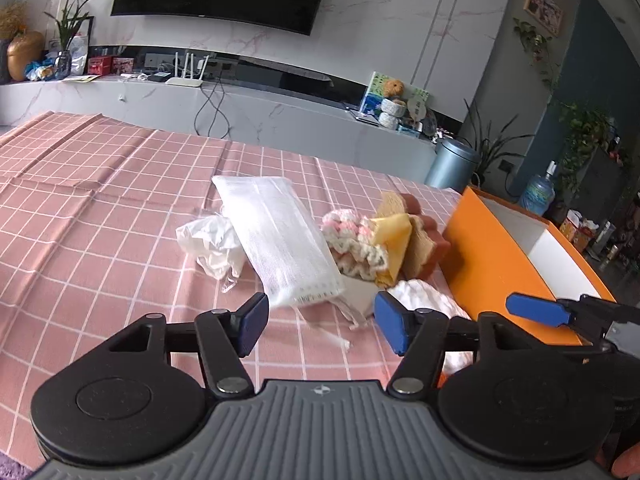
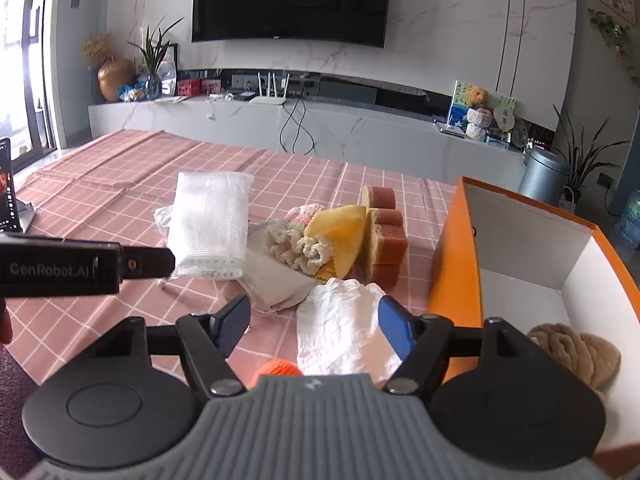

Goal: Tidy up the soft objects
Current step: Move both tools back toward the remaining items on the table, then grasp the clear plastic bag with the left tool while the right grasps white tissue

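An orange ball (image 2: 276, 369) peeks out from behind the right gripper's body, mostly hidden. The tan yarn bundle (image 2: 576, 350) in the orange box (image 2: 456, 248) is partly blocked too. A flat grey packet (image 2: 276, 280) lies half buried under the white gauze pack (image 2: 210, 224) and crocheted pieces (image 2: 298, 246).

A dark television (image 2: 291, 0) hangs above the long marble console (image 2: 320, 120). On the console, a white router (image 2: 269, 98) sits below the television, a teddy bear (image 2: 478, 98) towards its right end.

"GenRobot.AI" stands in pale letters on the black side of the left claw (image 2: 160, 266).
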